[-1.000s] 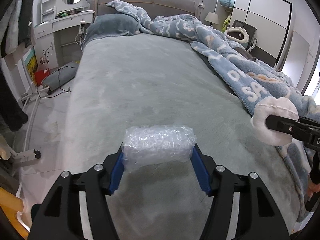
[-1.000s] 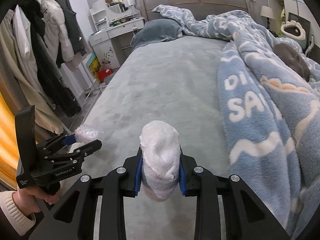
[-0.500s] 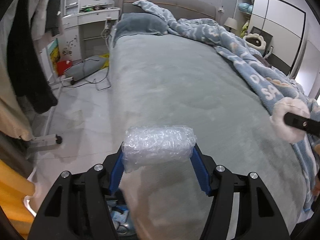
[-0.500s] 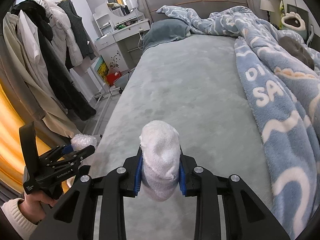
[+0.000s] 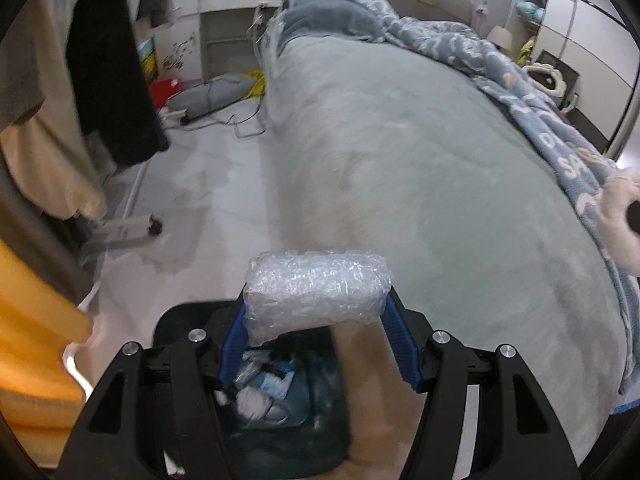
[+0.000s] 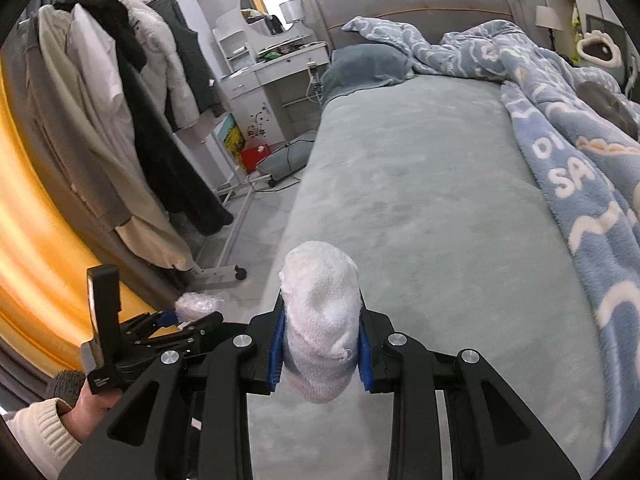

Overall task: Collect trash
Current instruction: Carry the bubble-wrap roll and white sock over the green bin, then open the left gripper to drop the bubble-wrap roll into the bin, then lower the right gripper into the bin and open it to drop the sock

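Note:
My left gripper point(image 5: 316, 312) is shut on a roll of clear bubble wrap point(image 5: 316, 294), held across its blue pads. Below it, beside the bed, stands a dark trash bin point(image 5: 280, 412) with a blue liner and several bits of paper waste inside. My right gripper point(image 6: 320, 340) is shut on a wad of white cloth point(image 6: 320, 320) and hangs over the grey bed's near edge. In the right wrist view the left gripper point(image 6: 188, 318) with its bubble wrap point(image 6: 198, 305) shows low at the left, held by a hand in a cream sleeve point(image 6: 36, 436).
The grey bed point(image 5: 420, 168) fills the middle, with a blue blanket point(image 6: 580, 168) along its right side. A clothes rack on wheels point(image 6: 132, 140) with hanging coats stands left of the bed. A white dresser point(image 6: 276, 80), cables and a red box lie on the floor further back.
Both grippers moved left toward the bed's edge, keeping their loads. The left one now hangs over the floor, and the trash bin has come into view under it.

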Tool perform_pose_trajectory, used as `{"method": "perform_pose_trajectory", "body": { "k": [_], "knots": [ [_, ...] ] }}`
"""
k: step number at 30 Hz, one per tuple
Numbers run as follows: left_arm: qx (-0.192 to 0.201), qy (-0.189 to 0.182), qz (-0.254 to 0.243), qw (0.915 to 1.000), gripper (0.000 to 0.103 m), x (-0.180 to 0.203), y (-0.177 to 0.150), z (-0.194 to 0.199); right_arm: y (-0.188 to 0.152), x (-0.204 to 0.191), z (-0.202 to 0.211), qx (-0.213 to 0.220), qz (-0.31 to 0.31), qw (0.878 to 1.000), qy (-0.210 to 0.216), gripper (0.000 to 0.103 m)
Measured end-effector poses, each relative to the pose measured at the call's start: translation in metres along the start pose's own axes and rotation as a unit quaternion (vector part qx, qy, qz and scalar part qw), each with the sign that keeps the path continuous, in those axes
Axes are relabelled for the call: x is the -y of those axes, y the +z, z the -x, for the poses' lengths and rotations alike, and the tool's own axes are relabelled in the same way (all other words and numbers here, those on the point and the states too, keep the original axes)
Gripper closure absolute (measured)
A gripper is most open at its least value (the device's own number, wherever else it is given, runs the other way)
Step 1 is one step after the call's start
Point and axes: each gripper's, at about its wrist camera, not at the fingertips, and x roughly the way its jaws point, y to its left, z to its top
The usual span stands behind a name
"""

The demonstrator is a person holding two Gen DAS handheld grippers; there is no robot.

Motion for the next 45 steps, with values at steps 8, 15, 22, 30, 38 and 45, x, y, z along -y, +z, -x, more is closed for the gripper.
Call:
{"method": "perform_pose_trajectory", "body": {
  "k": [8,15,22,30,38,45],
  "knots": [
    [-0.059,0.018,0.035,0.9974,0.038,-0.044,-0.024,-0.008,-0.013,-0.045,-0.010,-0.012,0.027,0.999,0.016,0.073],
    [-0.136,0.029,0.068,0.9880,0.038,-0.081,-0.051,-0.034,-0.020,-0.079,-0.034,-0.038,0.056,0.997,0.030,0.073],
    [-0.192,0.021,0.060,0.9794,0.038,-0.092,-0.072,-0.053,-0.026,-0.108,-0.061,-0.062,0.079,0.994,0.042,0.073],
    [-0.227,0.009,0.068,0.9714,0.022,-0.110,-0.086,-0.058,-0.035,-0.135,-0.088,-0.089,0.106,0.989,0.045,0.073],
    [-0.208,0.015,0.079,0.9749,0.021,-0.138,-0.087,-0.041,-0.046,-0.154,-0.121,-0.122,0.125,0.983,0.049,0.073],
    [-0.168,0.026,0.080,0.9822,0.025,-0.157,-0.079,-0.022,-0.061,-0.173,-0.156,-0.163,0.145,0.975,0.047,0.073]
  ]
}}
